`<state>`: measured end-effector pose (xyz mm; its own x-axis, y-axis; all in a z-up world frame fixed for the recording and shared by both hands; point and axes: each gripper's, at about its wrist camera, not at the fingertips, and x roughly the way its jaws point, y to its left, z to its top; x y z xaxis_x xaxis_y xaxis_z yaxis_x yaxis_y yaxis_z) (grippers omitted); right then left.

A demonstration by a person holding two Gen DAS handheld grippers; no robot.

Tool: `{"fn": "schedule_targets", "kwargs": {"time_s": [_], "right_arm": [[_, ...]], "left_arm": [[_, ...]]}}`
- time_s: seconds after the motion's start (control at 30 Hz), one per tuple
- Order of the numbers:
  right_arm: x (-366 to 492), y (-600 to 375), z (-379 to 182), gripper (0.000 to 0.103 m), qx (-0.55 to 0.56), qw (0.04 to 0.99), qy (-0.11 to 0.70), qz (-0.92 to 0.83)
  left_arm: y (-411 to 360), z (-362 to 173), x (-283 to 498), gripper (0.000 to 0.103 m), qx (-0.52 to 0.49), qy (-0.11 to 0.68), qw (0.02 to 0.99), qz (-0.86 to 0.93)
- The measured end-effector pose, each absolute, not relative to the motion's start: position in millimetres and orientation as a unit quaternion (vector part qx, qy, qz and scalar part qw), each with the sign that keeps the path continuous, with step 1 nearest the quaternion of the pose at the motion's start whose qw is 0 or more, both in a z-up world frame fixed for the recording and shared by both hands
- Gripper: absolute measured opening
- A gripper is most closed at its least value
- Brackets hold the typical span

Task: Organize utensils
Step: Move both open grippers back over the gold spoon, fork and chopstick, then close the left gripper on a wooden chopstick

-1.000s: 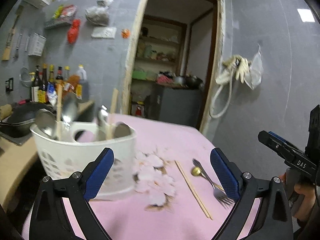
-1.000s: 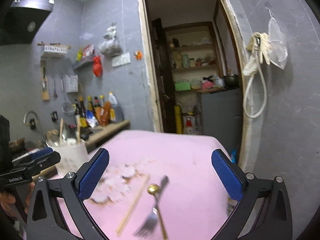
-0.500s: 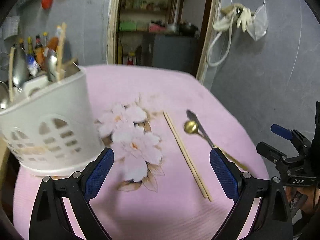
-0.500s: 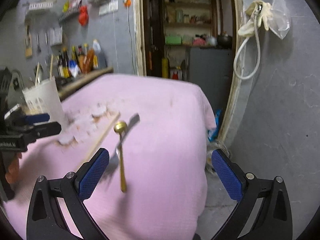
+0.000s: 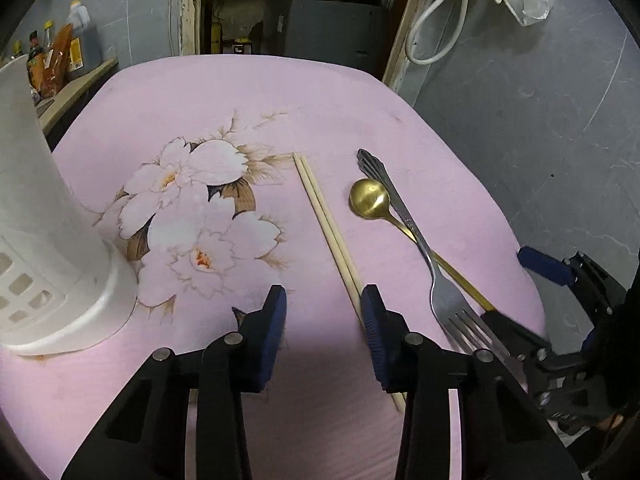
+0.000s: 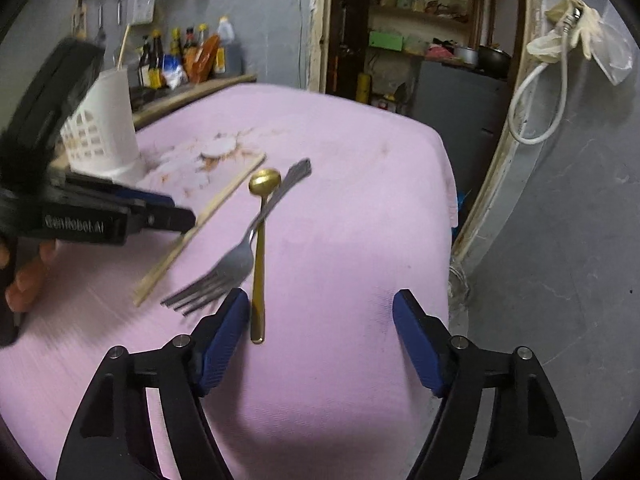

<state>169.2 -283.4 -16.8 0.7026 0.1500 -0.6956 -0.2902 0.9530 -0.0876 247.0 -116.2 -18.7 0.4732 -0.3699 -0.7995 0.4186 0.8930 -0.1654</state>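
Fork [image 5: 436, 280] across gold spoon [image 5: 370, 199], chopsticks [image 5: 326, 226] beside

The bench [image 5: 200, 92] cloth is pink with white flowers [image 5: 192, 216]. The spoon [image 5: 370, 200] is gold, the fork [image 5: 440, 292] silver, the holder [image 5: 44, 240] white.

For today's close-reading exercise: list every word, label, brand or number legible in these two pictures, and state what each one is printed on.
"GenRobot.AI", blurred but just legible, on the black body of the left gripper, seen from the right wrist view.
White lettering on the right gripper, at the lower right of the left wrist view: too small to read.
Labels on the bottles on the counter: too blurred to read.
Nothing else legible.
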Motion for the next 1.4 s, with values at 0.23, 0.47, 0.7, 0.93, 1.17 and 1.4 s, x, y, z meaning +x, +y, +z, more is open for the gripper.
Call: {"fn": "schedule_targets", "kwargs": {"time_s": [0.23, 0.47, 0.7, 0.93, 1.17, 1.4], "right_arm": [[179.6, -281.0, -15.1, 0.074, -0.107, 0.92, 0.361, 0.111], [196.6, -277.7, -12.1, 0.063, -0.113, 0.922, 0.352, 0.118], [198.3, -271.3, -11.9, 0.032, -0.121, 0.919, 0.347, 0.147], [197.0, -270.1, -13.6, 0.013, -0.121, 0.919, 0.348, 0.143], [197.4, -272.0, -13.6, 0.013, -0.121, 0.921, 0.348, 0.122], [199.7, -287.5, -11.9, 0.012, -0.075, 0.924, 0.361, 0.097]], "left_arm": [[-114.9, -20.9, 250.8, 0.033, 0.036, 0.459, 0.862, -0.214], [-126.1, -21.6, 266.9, 0.03, 0.032, 0.458, 0.866, -0.2], [-131.0, -20.6, 277.1, 0.019, 0.026, 0.459, 0.864, -0.204], [-133.0, -22.2, 269.8, 0.006, 0.037, 0.463, 0.859, -0.217], [-134.4, -22.4, 256.2, 0.004, 0.052, 0.462, 0.863, -0.196], [-103.7, -21.9, 242.0, 0.004, 0.027, 0.474, 0.858, -0.196]]}}
